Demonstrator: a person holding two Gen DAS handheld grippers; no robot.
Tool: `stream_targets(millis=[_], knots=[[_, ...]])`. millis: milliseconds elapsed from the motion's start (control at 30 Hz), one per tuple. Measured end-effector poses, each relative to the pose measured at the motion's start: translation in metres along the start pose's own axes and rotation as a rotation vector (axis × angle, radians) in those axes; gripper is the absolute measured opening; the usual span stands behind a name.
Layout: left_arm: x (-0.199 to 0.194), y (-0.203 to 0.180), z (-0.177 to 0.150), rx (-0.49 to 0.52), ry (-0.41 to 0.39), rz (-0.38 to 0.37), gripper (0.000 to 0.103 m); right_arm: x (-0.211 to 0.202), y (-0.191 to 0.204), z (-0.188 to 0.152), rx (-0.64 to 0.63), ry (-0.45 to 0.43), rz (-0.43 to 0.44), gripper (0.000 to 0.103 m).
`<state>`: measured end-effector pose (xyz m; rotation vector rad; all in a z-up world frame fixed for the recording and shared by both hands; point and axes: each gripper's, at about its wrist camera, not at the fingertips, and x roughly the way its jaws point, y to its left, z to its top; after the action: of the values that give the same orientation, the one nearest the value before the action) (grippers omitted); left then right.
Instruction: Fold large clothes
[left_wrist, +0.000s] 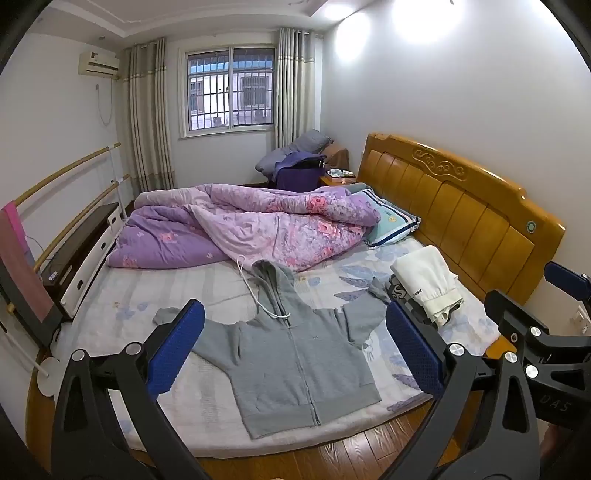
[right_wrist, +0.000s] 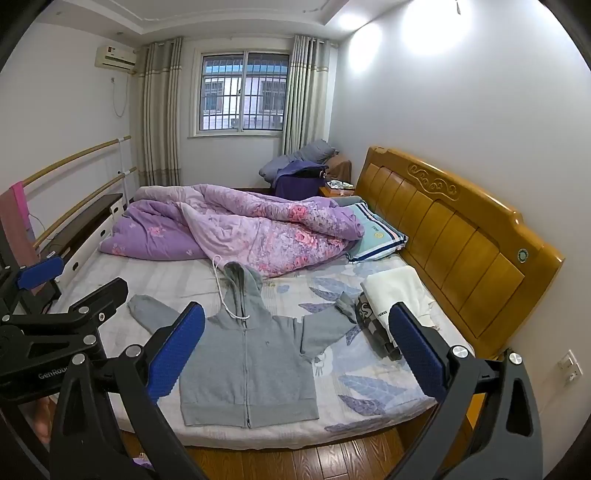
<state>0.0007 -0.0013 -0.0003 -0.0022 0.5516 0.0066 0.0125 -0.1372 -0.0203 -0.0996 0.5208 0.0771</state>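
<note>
Two claws hang above the near edge of a bed (left_wrist: 155, 295), both tilted down toward it and both spread wide with nothing between their blue pads. The left claw (left_wrist: 295, 350) frames the grey zip-up hoodie (left_wrist: 295, 354); the right claw (right_wrist: 295, 350) looks over the same garment from slightly further right, with the left tool showing at its left edge.

The hoodie lies flat and face up on the pale leaf-print sheet, close to the foot-side edge of the mattress, zipper closed, hood (right_wrist: 240, 284) pointing toward the middle of the bed, both sleeves stretched out sideways. Its white drawstring (left_wrist: 255, 291) trails loose from the hood across the sheet. Neither claw touches it.

Beside the hoodie's sleeve nearest the headboard sits a small stack of folded clothes (right_wrist: 388, 306), a white piece on top of a dark patterned one. Further back a rumpled purple floral quilt (left_wrist: 240, 225) covers the far half of the bed, with a striped pillow (right_wrist: 376, 236) against the wooden headboard (left_wrist: 461, 206). Wooden flooring (right_wrist: 295, 461) runs below the mattress edge.
</note>
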Motion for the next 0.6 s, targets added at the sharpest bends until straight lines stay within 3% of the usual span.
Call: stream_targets(millis=[600], knots=[[0.019,0.001,-0.005,-0.005,0.019,-0.010,0.098,0.014,-0.003,0.000,0.000,0.023,-0.003,0.096]])
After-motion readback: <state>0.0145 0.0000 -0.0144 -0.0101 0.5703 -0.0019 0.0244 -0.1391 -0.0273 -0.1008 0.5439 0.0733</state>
